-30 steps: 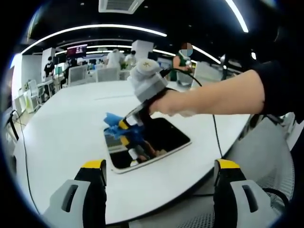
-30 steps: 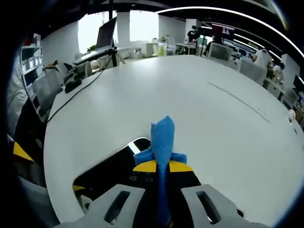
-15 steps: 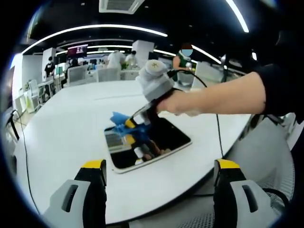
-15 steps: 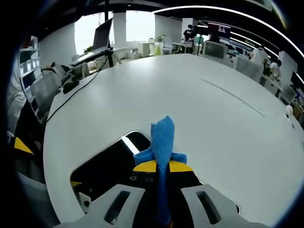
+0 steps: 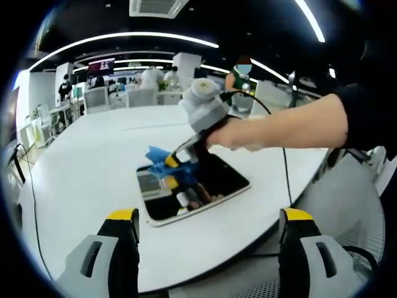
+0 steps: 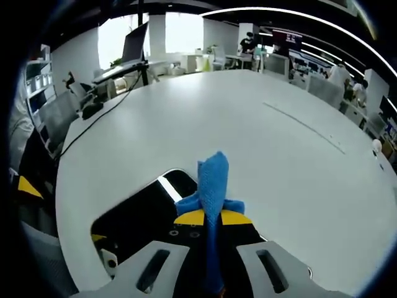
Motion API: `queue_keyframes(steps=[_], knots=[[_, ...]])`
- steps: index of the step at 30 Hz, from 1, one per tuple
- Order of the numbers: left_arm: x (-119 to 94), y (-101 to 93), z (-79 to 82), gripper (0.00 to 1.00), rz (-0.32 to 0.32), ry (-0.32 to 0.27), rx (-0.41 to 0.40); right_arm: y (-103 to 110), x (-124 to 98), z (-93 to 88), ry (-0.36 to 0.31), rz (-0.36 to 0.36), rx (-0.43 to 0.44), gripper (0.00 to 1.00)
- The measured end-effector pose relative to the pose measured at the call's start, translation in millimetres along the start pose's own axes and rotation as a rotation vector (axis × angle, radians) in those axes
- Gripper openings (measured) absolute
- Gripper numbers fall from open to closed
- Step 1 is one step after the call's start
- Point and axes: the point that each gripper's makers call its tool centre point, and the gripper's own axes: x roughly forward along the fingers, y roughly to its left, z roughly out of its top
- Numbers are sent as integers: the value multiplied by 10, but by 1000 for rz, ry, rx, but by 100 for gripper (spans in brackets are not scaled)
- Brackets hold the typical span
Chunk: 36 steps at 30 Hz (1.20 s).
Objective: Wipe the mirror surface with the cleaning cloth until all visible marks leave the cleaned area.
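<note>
In the left gripper view the flat rectangular dark-glass mirror with a pale rim (image 5: 193,189) lies at the centre of the frame on the large round white desk (image 5: 80,167). The right gripper (image 5: 172,165), carried by a person's hand (image 5: 232,131) coming in from the right, is angled down over the mirror's upper-left part. Its jaws are closed on the crumpled blue cleaning cloth (image 5: 158,157), which sits at the glass near the mirror's far-left edge; whether it actually presses on the surface I cannot tell. In the right gripper view the cloth (image 6: 212,186) sticks up at the lower centre of the frame between the yellow-tipped jaws, with the mirror (image 6: 139,214) dark beneath and to the lower left.

The left gripper (image 5: 208,248) hangs low in its own frame, jaws spread wide and holding nothing, well apart from the mirror.

The main risk, as I judge it, is that nothing steadies the mirror: a firm stroke could slide it across the smooth desk. The cloth also shows little beyond the jaw tips, so a steep tilt could bring the hard tips onto the glass and scratch it. Reflections make leftover marks hard to judge.
</note>
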Motion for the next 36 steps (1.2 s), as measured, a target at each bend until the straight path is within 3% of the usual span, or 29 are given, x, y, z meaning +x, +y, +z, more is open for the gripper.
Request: queue_keyframes(steps=[7, 11, 36], knots=[[2, -6, 2, 94, -4, 1, -1, 60, -50, -34, -3, 31, -13, 1], [-4, -9, 2, 94, -4, 1, -1, 85, -68, -44, -9, 42, 22, 1], [-16, -12, 6, 93, -7, -5, -3, 367, -248, -216, 5, 92, -46, 2]])
